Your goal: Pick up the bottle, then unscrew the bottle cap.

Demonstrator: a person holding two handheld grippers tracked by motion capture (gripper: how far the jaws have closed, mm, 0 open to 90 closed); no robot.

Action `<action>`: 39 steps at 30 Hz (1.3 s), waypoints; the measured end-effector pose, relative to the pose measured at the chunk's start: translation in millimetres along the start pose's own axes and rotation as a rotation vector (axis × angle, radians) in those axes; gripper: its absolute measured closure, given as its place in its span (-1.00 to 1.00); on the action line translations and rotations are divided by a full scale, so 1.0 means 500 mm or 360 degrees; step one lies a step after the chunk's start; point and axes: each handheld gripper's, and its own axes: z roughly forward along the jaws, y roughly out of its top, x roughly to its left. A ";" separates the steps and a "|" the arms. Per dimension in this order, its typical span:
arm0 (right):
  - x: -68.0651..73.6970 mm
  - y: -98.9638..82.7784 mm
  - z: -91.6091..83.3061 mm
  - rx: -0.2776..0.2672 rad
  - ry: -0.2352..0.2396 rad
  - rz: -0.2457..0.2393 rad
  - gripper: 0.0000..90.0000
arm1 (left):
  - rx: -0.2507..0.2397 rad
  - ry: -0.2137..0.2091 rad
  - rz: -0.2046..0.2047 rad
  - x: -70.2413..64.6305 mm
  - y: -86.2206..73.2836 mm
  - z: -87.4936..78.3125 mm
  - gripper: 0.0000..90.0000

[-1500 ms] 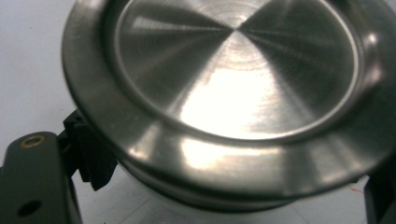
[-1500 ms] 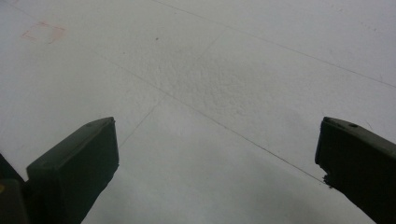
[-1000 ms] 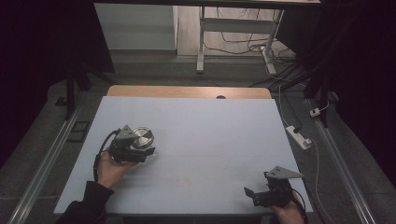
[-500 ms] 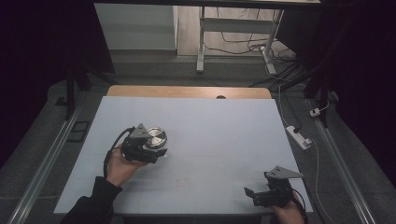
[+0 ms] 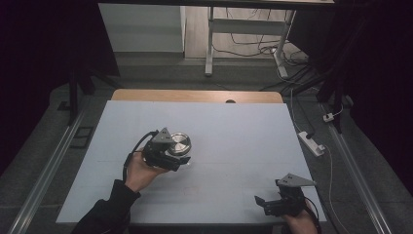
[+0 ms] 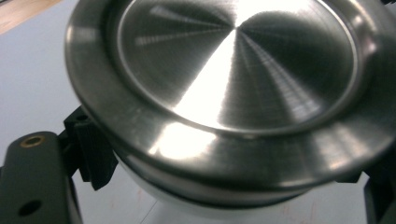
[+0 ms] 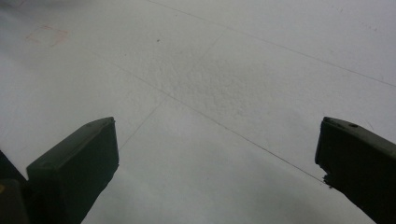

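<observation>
My worktop (image 5: 234, 126): one pale blue-grey sheet covering nearly all of it, with a strip of bare wood (image 5: 195, 95) showing along the far edge and a small dark hole (image 5: 230, 101) in that strip. Sheet surface: finely pebbled, crossed by thin straight scored lines (image 7: 224, 126), with a faint reddish square mark (image 7: 46, 35).

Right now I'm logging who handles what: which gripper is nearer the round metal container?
Left. The left gripper is shut on the round metal container, gripping it below the rim. The right gripper sits open near the table's front right corner, far from it.
</observation>
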 end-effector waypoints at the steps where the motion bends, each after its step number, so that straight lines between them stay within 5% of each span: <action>1: 0.000 0.000 0.000 -0.0001 0.0001 -0.0002 -1.00 | 0.0000 -0.0009 0.0008 -0.003 0.003 0.004 -0.65; 18: 0.000 0.000 0.001 0.0003 0.0011 -0.0008 -1.00 | 0.0007 -0.0123 0.0088 -0.048 0.027 0.036 -0.65; 39: 0.006 0.006 -0.003 -0.0051 0.0062 -0.0064 -1.00 | -0.0006 -0.0141 0.0091 -0.059 0.025 0.043 -0.65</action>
